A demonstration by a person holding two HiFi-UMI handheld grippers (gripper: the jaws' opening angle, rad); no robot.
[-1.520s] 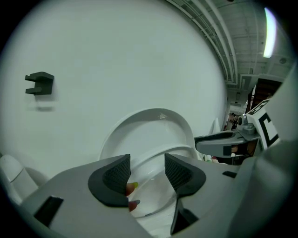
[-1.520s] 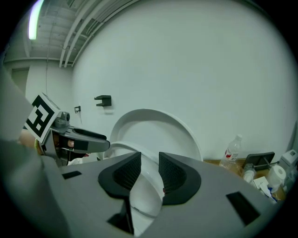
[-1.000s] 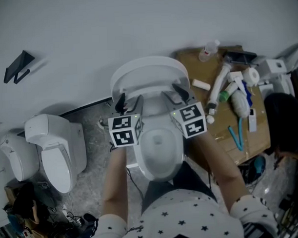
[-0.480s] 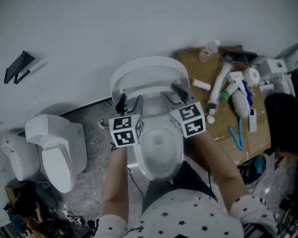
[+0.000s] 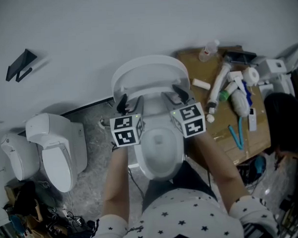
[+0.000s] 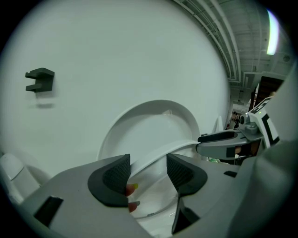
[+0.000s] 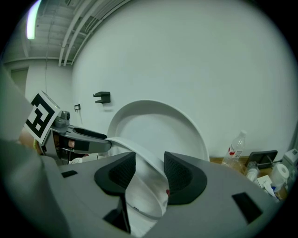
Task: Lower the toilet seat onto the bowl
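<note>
The toilet seat stood partway between the raised lid at 12 o'clock and the bowl at the centre of the head view, not yet down on the bowl; the left gripper had its jaws pinching the seat's rim at 10 o'clock of the bowl, the white band running between its two dark pads; the right gripper pinched the opposite side at 2 o'clock, the seat filling the gap between its jaws; each gripper bore a marker cube of black and white squares. A second toilet sat at 9 o'clock; a cardboard sheet with tools lay at 3 o'clock; a clear bottle carried a red label, its print too small to read.
</note>
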